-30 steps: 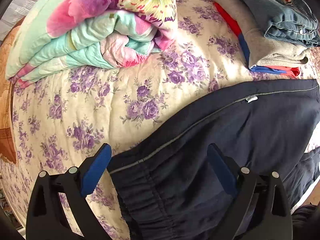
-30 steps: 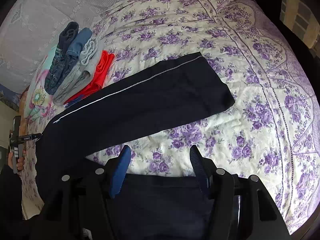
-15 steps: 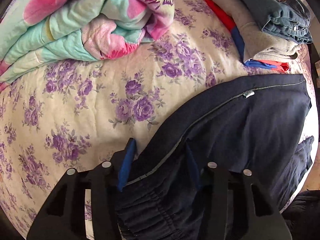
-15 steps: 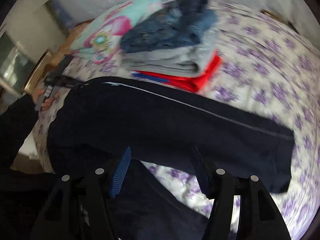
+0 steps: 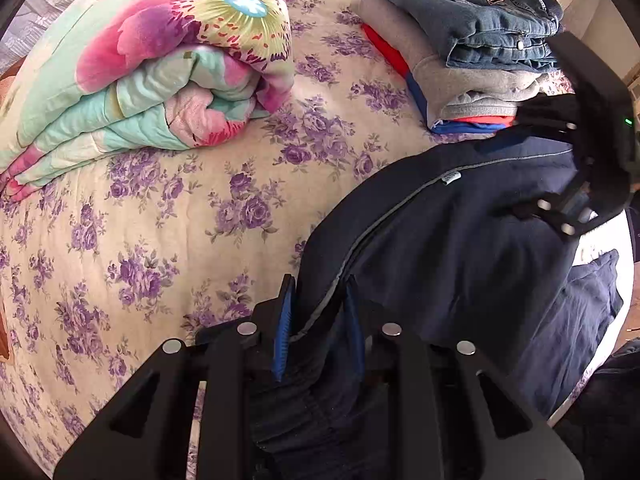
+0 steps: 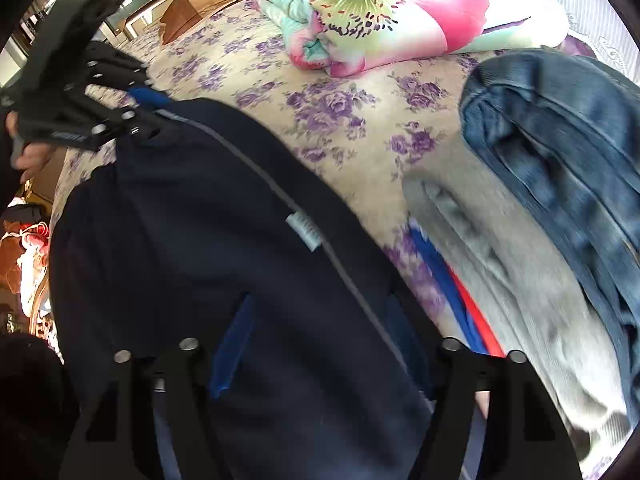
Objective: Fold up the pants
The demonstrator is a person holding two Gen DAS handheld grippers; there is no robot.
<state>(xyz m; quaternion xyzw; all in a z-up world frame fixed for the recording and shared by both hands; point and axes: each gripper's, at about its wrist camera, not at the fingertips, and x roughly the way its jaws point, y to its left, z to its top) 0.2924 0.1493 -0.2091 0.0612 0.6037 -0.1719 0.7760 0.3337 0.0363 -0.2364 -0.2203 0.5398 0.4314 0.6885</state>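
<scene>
Dark navy pants (image 5: 460, 248) with a grey side stripe lie on the floral bed, folded over themselves. My left gripper (image 5: 318, 320) is shut on the pants at the waistband corner; it shows in the right wrist view (image 6: 136, 114) at the upper left. My right gripper (image 6: 320, 344) is wide apart, with the pants fabric lying between its blue pads (image 6: 232, 352). The right finger is mostly hidden by cloth. The right gripper also shows in the left wrist view (image 5: 560, 148) at the far end of the pants.
A rolled floral quilt (image 5: 152, 72) lies at the back left. A stack of folded clothes (image 5: 480, 48), jeans on grey on red and blue, sits right beside the pants (image 6: 540, 200). The bed edge (image 5: 600, 280) is at the right.
My left gripper closed on the waistband corner. My right gripper swept across the bed toward the clothes stack, bringing the pant legs over onto the upper part.
</scene>
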